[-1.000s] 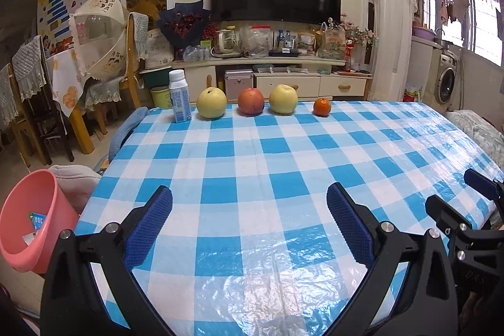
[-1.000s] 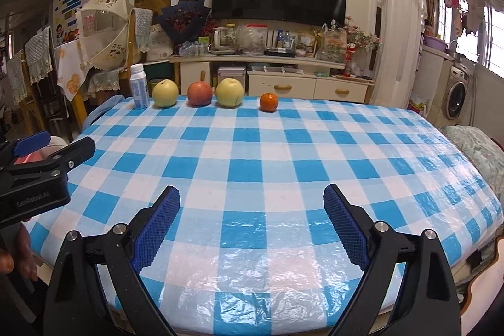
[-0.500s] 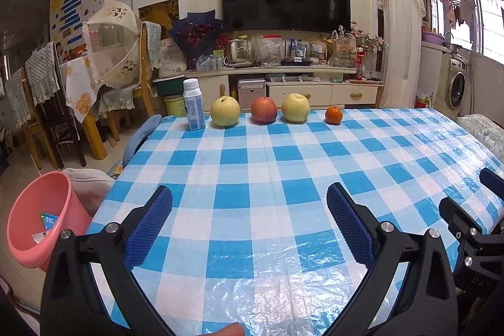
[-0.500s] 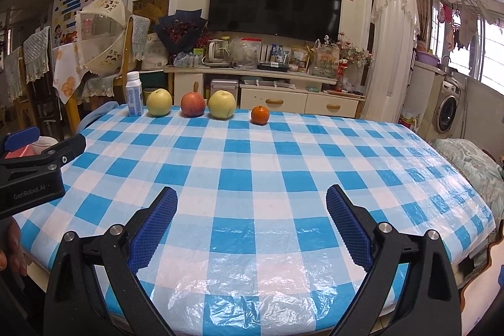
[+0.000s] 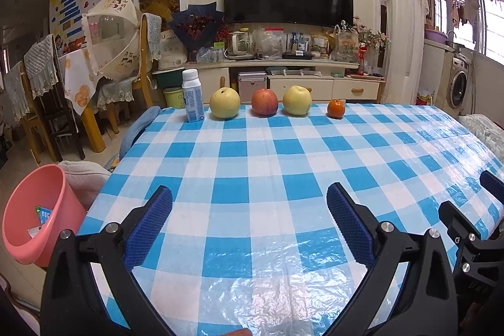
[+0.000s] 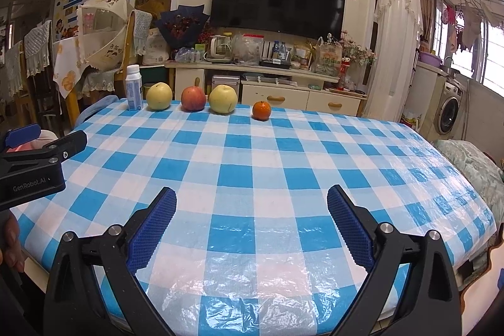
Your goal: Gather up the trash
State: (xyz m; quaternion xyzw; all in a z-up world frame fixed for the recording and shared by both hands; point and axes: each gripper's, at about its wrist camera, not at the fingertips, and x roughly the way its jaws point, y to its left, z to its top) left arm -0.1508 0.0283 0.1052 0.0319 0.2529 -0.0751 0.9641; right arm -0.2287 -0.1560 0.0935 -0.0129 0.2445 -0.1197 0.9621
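Claws both gaped wide and empty: left claw (image 5: 249, 210), right claw (image 6: 252, 210). Milk bottle (image 5: 192, 95) stood far ahead-left of them, beside fruit; a careless reach might topple it off the bench (image 5: 252, 147), missing the pink bin (image 5: 28, 210).

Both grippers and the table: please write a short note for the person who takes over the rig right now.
Left gripper: open, holds nothing, above the near part of the checked tablecloth.
Right gripper: open, holds nothing, also over the near edge.
Far edge of the table, in a row from left to right: small white bottle, yellow pear, red apple, second yellow pear, orange.
Pink bin stands on the floor by the table's left side; some wrappers already lie in it.
Done: nothing grasped at this moment.
Left: likely the bottle is the trash; take it to the bin.
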